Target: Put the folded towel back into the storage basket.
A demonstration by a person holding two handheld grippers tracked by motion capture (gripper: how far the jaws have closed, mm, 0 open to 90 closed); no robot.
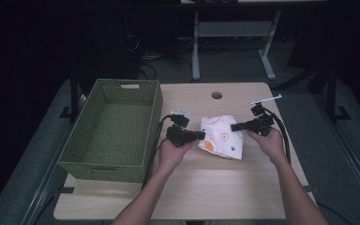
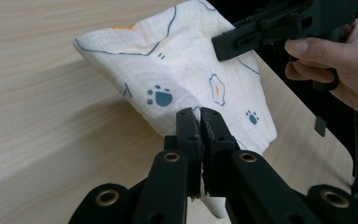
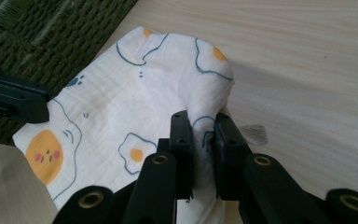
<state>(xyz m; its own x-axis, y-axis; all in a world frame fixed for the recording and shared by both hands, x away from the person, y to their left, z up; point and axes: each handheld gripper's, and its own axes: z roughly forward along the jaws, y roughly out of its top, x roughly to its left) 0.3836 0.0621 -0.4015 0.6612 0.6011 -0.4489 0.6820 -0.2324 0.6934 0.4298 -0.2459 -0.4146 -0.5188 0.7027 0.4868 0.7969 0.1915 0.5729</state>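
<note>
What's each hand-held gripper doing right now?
Left hand-held gripper: shut on the printed cloth.
Right hand-held gripper: shut on the same printed cloth.

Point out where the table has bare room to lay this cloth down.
The near strip of the table, between the forearms, is bare, and so is the far edge around the round hole. The basket is empty inside. It is crowded mid-table, where both grippers, left and right, grip the cloth.

Green woven basket [image 1: 110, 131]: left half of the high view, on the table, cut-out handle in its far wall. Light wooden table [image 1: 192, 197]: centre, round cable hole [image 1: 217, 95] near its far edge. White desk frame [image 1: 232, 33]: upper centre, on dark floor.
</note>
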